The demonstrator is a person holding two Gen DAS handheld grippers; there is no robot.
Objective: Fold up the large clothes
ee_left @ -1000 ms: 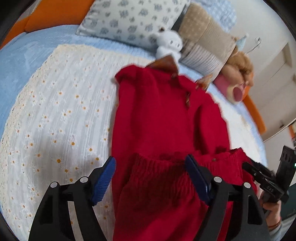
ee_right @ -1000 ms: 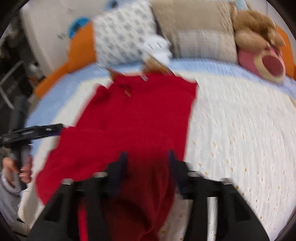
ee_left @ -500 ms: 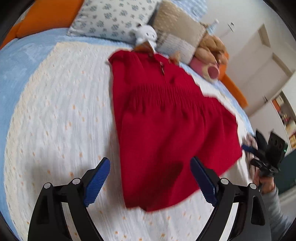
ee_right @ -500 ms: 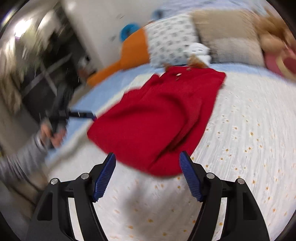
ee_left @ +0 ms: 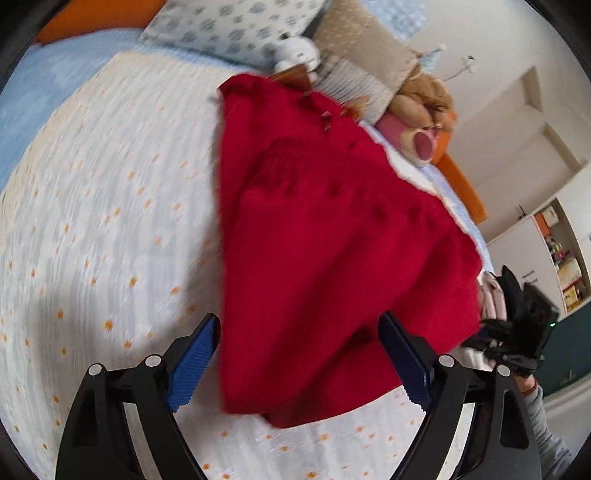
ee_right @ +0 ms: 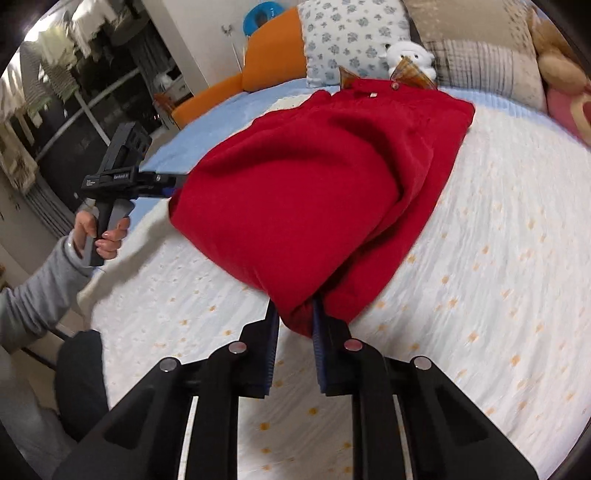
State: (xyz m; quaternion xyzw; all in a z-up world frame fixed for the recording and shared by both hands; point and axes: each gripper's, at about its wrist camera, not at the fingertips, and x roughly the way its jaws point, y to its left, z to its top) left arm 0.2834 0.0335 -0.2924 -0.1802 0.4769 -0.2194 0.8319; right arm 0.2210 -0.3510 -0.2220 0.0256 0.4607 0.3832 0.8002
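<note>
A large red dress [ee_left: 325,236] lies on the white daisy-print bedspread [ee_left: 96,229], its collar toward the pillows. My left gripper [ee_left: 299,354] is open, its blue pads on either side of the hem's near-left part, holding nothing. In the right wrist view the dress [ee_right: 314,177] is bunched up, and my right gripper [ee_right: 293,317] is shut on its lower hem corner. The left gripper also shows there [ee_right: 162,181], at the dress's far left edge. The right gripper shows in the left wrist view [ee_left: 517,332] at the dress's right edge.
Pillows [ee_right: 354,33], a white plush [ee_right: 410,55] and a brown and pink plush [ee_left: 424,110] line the head of the bed. An orange bolster [ee_right: 266,55] runs along the bed's edge. The floor drops off at the left of the right wrist view.
The right gripper went from open to shut on the hem corner. The left gripper stayed open and came down closer to the hem. The dress's skirt, earlier folded up, is spread out.
</note>
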